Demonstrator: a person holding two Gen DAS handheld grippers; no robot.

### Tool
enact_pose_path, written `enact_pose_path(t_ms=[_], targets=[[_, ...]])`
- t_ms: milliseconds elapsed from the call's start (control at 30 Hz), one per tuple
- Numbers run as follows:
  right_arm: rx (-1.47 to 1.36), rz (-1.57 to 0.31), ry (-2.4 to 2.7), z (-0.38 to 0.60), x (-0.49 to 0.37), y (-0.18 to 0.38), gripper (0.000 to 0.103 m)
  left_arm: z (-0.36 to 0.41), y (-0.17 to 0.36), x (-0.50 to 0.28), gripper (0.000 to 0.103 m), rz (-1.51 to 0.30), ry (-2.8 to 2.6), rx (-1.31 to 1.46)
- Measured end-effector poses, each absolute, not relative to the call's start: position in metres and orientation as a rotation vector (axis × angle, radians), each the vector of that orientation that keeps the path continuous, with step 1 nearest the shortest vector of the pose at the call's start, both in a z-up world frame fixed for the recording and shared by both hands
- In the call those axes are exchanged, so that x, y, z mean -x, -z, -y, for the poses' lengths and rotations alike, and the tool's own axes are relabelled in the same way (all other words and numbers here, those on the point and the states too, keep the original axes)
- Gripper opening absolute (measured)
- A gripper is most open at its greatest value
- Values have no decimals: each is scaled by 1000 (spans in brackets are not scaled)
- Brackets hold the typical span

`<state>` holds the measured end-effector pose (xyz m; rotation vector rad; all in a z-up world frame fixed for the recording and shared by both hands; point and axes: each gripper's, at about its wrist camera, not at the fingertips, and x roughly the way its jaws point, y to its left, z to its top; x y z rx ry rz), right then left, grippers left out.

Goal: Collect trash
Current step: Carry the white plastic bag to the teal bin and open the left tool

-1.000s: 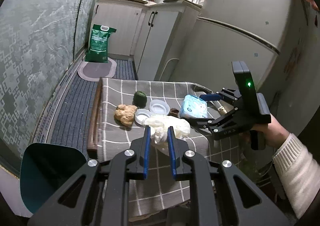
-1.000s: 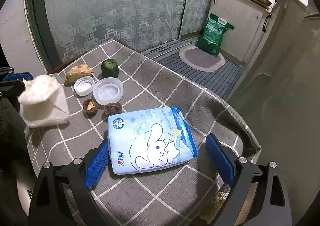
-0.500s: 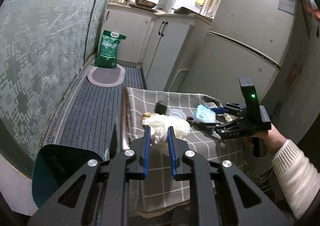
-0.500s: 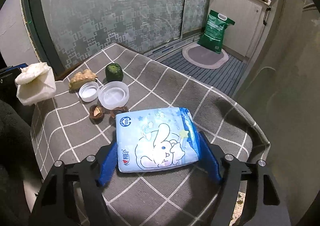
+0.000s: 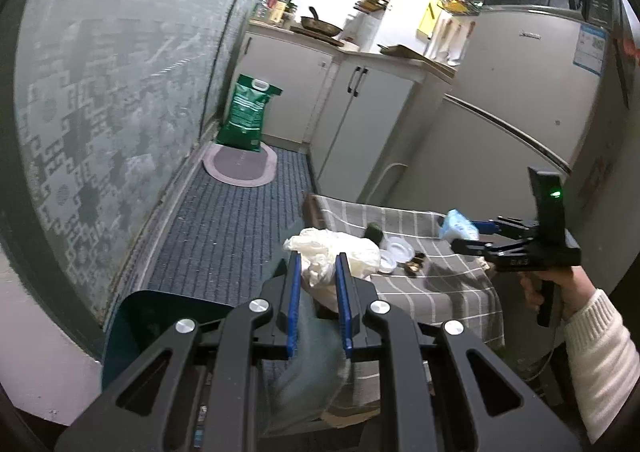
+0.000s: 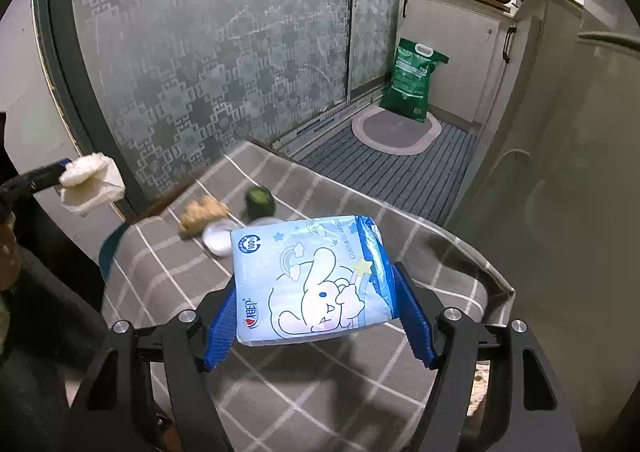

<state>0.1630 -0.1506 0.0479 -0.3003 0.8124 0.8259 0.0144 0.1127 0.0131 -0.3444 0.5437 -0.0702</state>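
Left gripper (image 5: 317, 272) clamped on crumpled white plastic bag (image 5: 332, 252), its lower half hidden behind the blue fingers; right gripper (image 6: 316, 310) clamped on light-blue cartoon-print tissue pack (image 6: 312, 284), which hides the lids behind.

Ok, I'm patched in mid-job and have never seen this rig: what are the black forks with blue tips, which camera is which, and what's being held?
There is no robot: a person holds a hand gripper in each hand, with a camera on each looking along its fingers.

In the left wrist view the left gripper is shut on a crumpled white plastic bag, above a dark teal bin. At the right you see the right hand.

In the right wrist view the right gripper has just closed on a blue tissue pack, lifted off the checked tablecloth.

Left on the cloth: a ginger root, a green fruit and white lids.
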Motion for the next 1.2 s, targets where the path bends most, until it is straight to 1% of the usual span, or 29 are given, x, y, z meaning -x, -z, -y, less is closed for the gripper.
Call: enact_pose_path(t_ms=[167, 367, 867, 1200], targets=[[233, -805, -852, 128, -146, -63, 71, -132, -9, -7, 18, -543, 38, 354], [192, -828, -867, 97, -132, -68, 71, -152, -3, 2, 18, -556, -3, 346], [212, -838, -986, 20, -102, -76, 71, -183, 26, 7, 18, -641, -61, 303], [282, -856, -1050, -31, -78, -67, 71, -190, 50, 0, 19, -734, -67, 298]])
